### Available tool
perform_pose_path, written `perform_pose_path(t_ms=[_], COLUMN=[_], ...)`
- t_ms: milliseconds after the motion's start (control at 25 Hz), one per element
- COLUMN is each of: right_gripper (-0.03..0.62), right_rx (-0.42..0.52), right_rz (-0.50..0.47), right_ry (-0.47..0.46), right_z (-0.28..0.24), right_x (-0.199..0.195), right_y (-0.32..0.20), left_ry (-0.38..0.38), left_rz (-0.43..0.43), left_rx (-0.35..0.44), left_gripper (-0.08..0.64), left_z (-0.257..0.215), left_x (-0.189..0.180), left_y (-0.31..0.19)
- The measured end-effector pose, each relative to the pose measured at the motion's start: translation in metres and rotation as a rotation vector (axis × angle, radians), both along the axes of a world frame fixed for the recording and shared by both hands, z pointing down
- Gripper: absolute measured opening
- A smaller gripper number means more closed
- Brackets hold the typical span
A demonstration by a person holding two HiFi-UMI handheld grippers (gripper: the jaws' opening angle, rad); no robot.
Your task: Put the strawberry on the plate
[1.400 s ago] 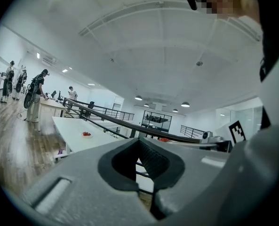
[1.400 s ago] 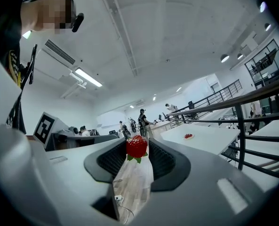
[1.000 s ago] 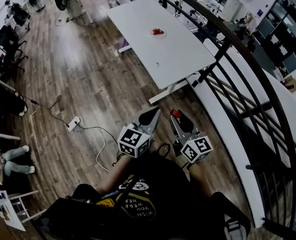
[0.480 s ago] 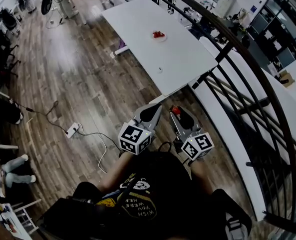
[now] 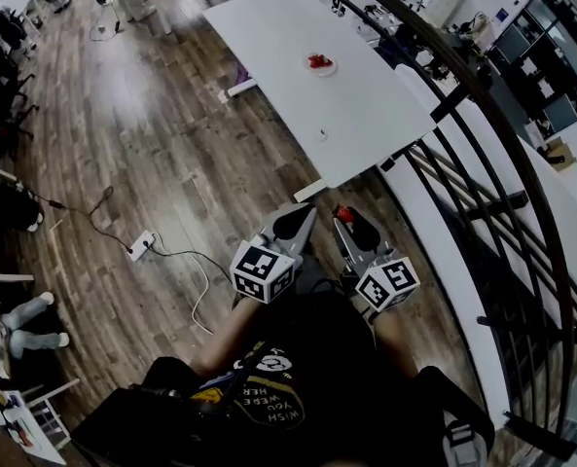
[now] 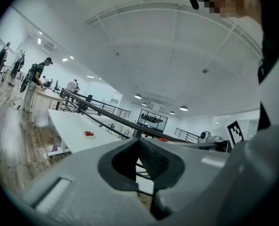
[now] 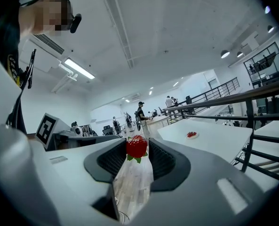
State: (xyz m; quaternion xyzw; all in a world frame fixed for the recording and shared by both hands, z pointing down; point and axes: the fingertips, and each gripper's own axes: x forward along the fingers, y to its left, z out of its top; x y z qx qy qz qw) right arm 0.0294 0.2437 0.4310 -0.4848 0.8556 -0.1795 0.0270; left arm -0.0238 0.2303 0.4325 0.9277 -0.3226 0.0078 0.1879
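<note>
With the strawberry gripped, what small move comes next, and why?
Probably carry the right gripper forward toward the white table: the strawberry sits pinched at its tips, while the plate lies far ahead, seemingly well out of reach.

Black T-shirt (image 5: 312, 353), yellow-and-white circular print on front. Grey plastic left tongs (image 5: 301, 212) and right tongs (image 5: 345, 216): black ribbed pads (image 7: 161, 160); each carries a white cube (image 5: 262, 272) with black square markers.

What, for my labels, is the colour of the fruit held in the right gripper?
Red with green leaves; the strawberry shows best in the right gripper view.
</note>
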Motion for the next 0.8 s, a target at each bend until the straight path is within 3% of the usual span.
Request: perform_pose_path(t_ms=[360,520,800], right_gripper=[0.152,0.152,0.152], right_rx=[0.008,0.051,0.024], right_rz=[-0.036,-0.028,-0.02], right_ry=[-0.021,-0.005,-0.027], right_z=[-0.007,-0.019,-0.011], right_x=[0.003,0.02,0.053], right_y=[-0.091,-0.132,-0.18], left_ry=[-0.006,-0.04,-0.07], left_rz=[-0.008,-0.004,-0.038], left_rx=[-0.001,0.052,0.041], left_gripper=[0.002,0.002,0.002], left_z=[-0.005,-0.013,-0.012], left_x=[0.019,0.035,0.049], left_y=[-0.091,-0.136,-0.184])
